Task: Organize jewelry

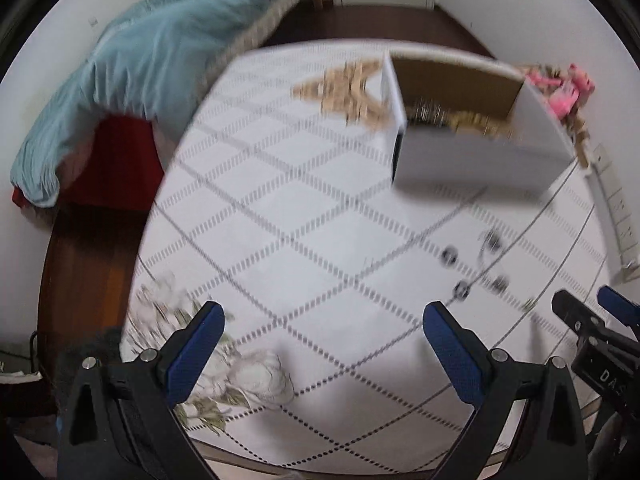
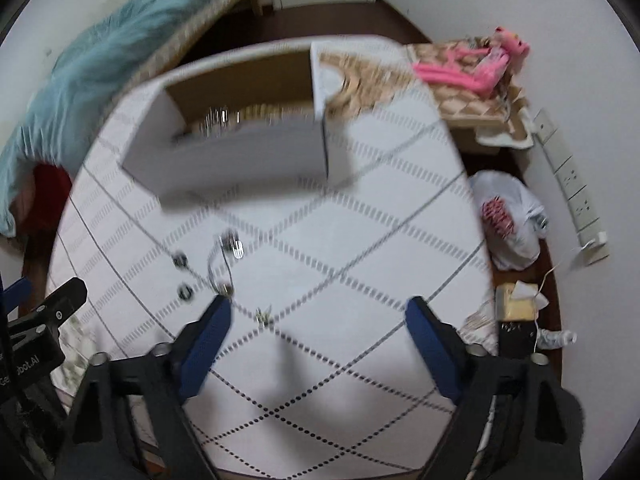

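A white open box (image 1: 472,156) stands on the table (image 1: 300,220) with gold and silver jewelry inside; it also shows in the right wrist view (image 2: 240,156). Several small silver jewelry pieces (image 1: 476,264) lie loose on the cloth in front of it, seen in the right wrist view too (image 2: 216,264). A small piece (image 2: 263,315) lies just ahead of my right gripper (image 2: 318,320), which is open and empty. My left gripper (image 1: 324,324) is open and empty, left of the loose pieces. Both views are blurred.
A blue blanket (image 1: 140,68) lies on a bed at the left. A pink plush toy (image 2: 472,66) sits on a side stand at the back right. A white plastic bag (image 2: 508,220) and a power strip (image 2: 572,188) are on the right.
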Tool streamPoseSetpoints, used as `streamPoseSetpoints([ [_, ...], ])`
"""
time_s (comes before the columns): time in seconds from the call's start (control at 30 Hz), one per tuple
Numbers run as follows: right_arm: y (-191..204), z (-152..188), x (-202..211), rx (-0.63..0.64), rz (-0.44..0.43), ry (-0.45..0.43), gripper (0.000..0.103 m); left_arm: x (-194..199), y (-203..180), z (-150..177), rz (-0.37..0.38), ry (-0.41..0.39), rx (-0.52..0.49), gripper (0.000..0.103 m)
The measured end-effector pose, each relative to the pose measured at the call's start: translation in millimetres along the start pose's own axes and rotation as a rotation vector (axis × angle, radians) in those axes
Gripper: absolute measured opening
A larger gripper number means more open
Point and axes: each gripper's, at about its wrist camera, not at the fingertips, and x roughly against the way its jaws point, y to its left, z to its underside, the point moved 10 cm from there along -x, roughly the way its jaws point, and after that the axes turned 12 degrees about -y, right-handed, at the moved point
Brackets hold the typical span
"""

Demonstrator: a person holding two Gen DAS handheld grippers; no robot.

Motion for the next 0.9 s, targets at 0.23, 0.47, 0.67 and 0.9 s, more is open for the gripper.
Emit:
streamPoseSetpoints([
  [0.23,20,22,-21,0.024,-0.043,-0.007,0.052,-18,3,23,-0.006,0.051,-0.001,0.101],
  [0.47,34,18,-20,0.101,-0.016,-0.056,0.012,-25,-2,23,0.017,0.053,0.005,0.101],
  [0.67,18,8,-14,0.044,-0.017,-0.072,0.005,-28,-37,15,0.121,0.035,-0.003,0.101],
  [0.9,-20,0,-13,-0.05,0.008,-0.073,0.004,-32,-84,8,0.215,0.007,-0.055,0.079],
])
